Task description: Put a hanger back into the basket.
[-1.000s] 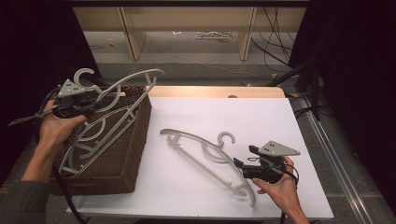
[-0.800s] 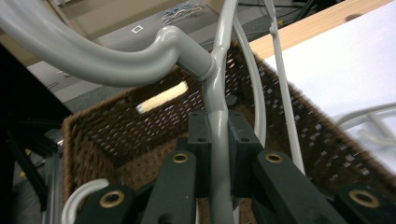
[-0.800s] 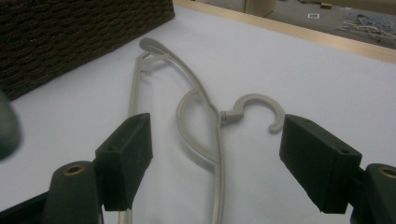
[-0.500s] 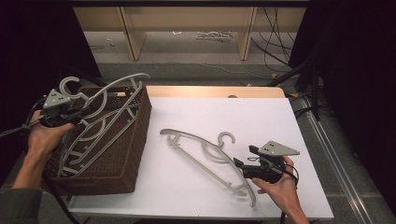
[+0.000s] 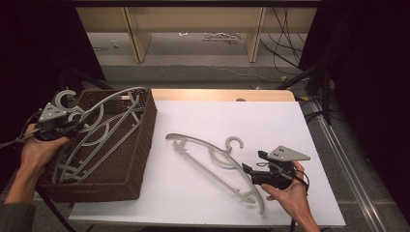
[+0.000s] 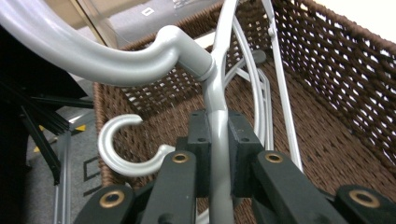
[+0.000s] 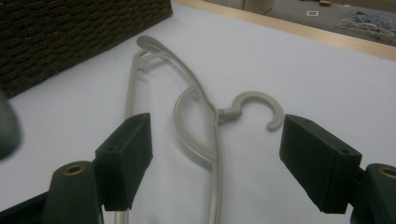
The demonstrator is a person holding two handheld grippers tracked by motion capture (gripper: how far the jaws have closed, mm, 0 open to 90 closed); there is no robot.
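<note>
A brown wicker basket (image 5: 142, 130) (image 6: 336, 70) stands on the table's left side. My left gripper (image 5: 75, 126) (image 6: 218, 140) is over its left rim, shut on the neck of a grey plastic hanger (image 5: 118, 92) (image 6: 219, 93) that leans down into the basket. A second hanger's hook (image 6: 116, 144) shows beside it inside. Another grey hanger (image 5: 212, 154) (image 7: 201, 107) lies flat on the white table. My right gripper (image 5: 251, 169) (image 7: 219, 154) stands open low over that hanger's near arm, its pads well apart on either side.
The white tabletop (image 5: 217, 116) has a wooden strip (image 5: 217, 94) along its far edge. Beyond it stand wooden shelf legs (image 5: 138, 38) and loose cables (image 5: 290, 43) on the floor. A metal rail (image 5: 348, 159) runs along the table's right side.
My left gripper has moved left and down with the hanger, which now lies lower in the basket. The right gripper and the hanger on the table have stayed put.
</note>
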